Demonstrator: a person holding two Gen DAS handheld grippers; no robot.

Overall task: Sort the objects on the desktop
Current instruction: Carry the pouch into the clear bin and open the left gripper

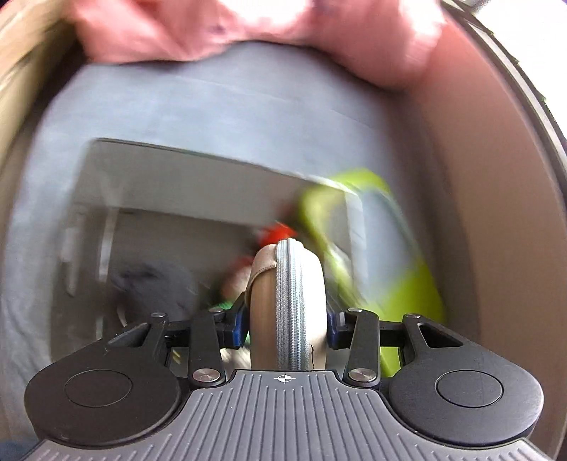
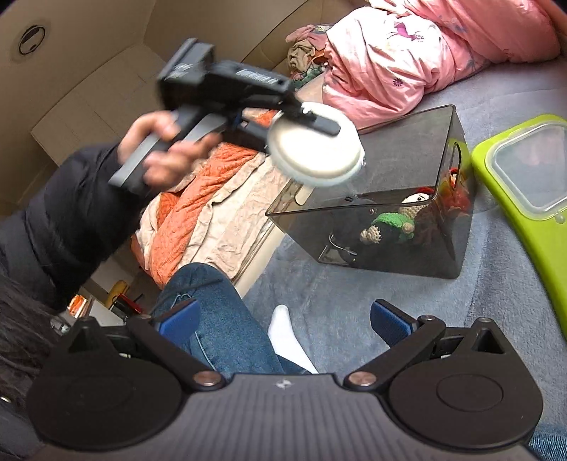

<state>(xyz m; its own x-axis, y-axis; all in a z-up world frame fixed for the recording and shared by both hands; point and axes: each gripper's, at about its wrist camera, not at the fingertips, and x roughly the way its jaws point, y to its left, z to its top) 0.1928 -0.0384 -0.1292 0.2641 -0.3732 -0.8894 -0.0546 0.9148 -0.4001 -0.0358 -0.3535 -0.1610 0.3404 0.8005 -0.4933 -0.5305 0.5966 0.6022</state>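
Left hand-held gripper (image 1: 287, 328) pinches a round zippered case (image 1: 287, 305) edge-on, above the smoky plastic bin (image 2: 407, 198) on the bed (image 2: 354, 312). Right hand-held gripper (image 2: 283, 321) is spread, holding nothing.

Both views are lit by soft, even daylight with no hard shadows. The left wrist view is heavily motion-smeared: the smoky bin (image 1: 184, 198), the lime-green lid (image 1: 382, 248) and the pink quilt (image 1: 248, 28) dissolve into streaks, while the left gripper (image 1: 287, 326) and the round zippered case (image 1: 287, 305) it clamps stay sharp. The top right corner burns out to white. The right wrist view is mostly crisp, with blur only on the left hand (image 2: 159, 149) and the tool it carries. The right gripper (image 2: 283, 322) is in clear focus. Fisheye bending curves the edges of both views, and the grey blanket (image 2: 354, 301) shows only faint shade under the bin.
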